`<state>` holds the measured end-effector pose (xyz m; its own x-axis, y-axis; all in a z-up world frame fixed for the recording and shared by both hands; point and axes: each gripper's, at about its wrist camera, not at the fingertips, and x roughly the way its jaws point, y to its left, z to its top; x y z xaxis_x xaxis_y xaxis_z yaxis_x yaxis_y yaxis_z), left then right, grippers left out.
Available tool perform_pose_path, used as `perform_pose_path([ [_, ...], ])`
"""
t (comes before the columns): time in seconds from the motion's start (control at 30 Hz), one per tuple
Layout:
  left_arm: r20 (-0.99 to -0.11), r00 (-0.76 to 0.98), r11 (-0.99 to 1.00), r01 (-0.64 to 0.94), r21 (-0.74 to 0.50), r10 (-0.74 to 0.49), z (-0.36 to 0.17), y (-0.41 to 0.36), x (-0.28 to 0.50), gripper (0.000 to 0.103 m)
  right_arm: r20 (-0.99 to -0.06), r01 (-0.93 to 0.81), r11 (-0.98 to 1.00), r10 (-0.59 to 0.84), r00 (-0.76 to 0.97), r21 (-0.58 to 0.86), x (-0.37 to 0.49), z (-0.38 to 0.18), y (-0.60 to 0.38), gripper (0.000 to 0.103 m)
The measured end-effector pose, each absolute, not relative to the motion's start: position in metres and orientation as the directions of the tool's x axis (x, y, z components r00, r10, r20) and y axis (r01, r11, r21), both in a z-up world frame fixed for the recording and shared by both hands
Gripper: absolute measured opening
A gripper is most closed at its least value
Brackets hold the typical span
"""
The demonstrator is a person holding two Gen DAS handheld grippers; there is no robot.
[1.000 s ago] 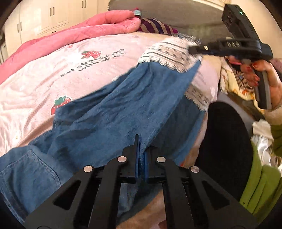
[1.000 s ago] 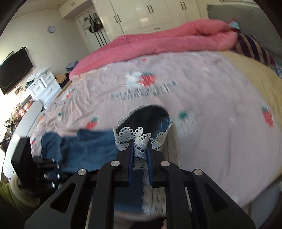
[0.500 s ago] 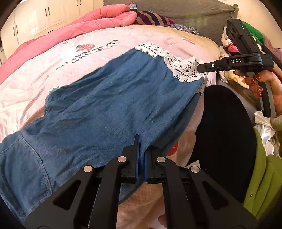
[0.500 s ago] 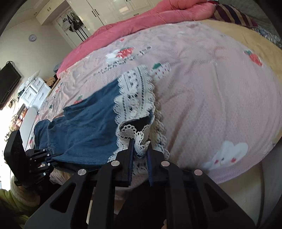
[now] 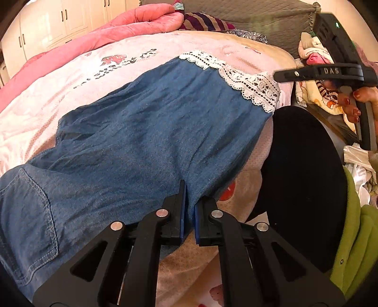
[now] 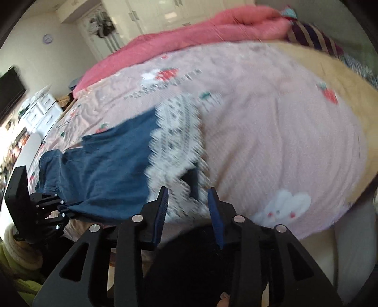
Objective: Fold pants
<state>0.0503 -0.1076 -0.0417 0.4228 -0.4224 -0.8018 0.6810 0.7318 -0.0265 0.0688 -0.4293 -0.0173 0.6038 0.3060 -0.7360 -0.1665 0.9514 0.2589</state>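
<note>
Blue denim pants (image 5: 146,132) with a white lace hem (image 5: 250,87) lie flat across the pink strawberry-print bedspread (image 5: 47,99). My left gripper (image 5: 190,200) is shut on the near edge of the denim. In the right wrist view the same pants (image 6: 113,165) spread to the left, and the lace hem (image 6: 177,137) lies just beyond my right gripper (image 6: 187,203). Its jaws are opening, and the lace has dropped out from between them. From the left wrist view the right gripper (image 5: 278,75) hovers just off the lace corner, held by a hand.
A rolled pink quilt (image 5: 99,35) and a striped pillow (image 5: 203,22) lie along the far side of the bed. A heap of clothes (image 5: 316,61) sits at the right. A black round shape (image 5: 302,179) and a green sleeve (image 5: 354,236) are close by the bed's near edge.
The pants came down from the air and now lie flat on the bed. My right gripper's jaws parted and let go of the lace hem. The left gripper kept its hold.
</note>
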Motion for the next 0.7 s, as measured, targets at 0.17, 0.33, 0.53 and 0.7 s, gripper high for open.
perform_pose_path([
  [0.17,-0.795,0.426,0.736,0.676,-0.038,-0.432,-0.039,-0.103,0.046,0.003,-0.738,-0.286,0.922,0.383,0.556,0.263,0.078,-0.020,-0.395,0.034],
  [0.33,-0.795,0.408,0.740,0.669,-0.075,-0.449,-0.034,-0.094,0.040,0.028,-0.828,-0.257,0.948,0.293,0.478,0.187,0.091,-0.050,-0.389,0.034],
  [0.53,-0.760,0.469,0.781,0.619,-0.080,-0.450,-0.013,-0.070,0.039,0.042,-0.826,-0.247,0.945,0.309,0.471,0.213,0.090,-0.059,-0.397,0.035],
  [0.7,-0.770,0.532,0.864,0.502,-0.048,-0.352,-0.015,-0.035,0.054,0.042,-0.820,-0.260,0.938,0.329,0.468,0.228,0.089,-0.059,-0.393,0.043],
])
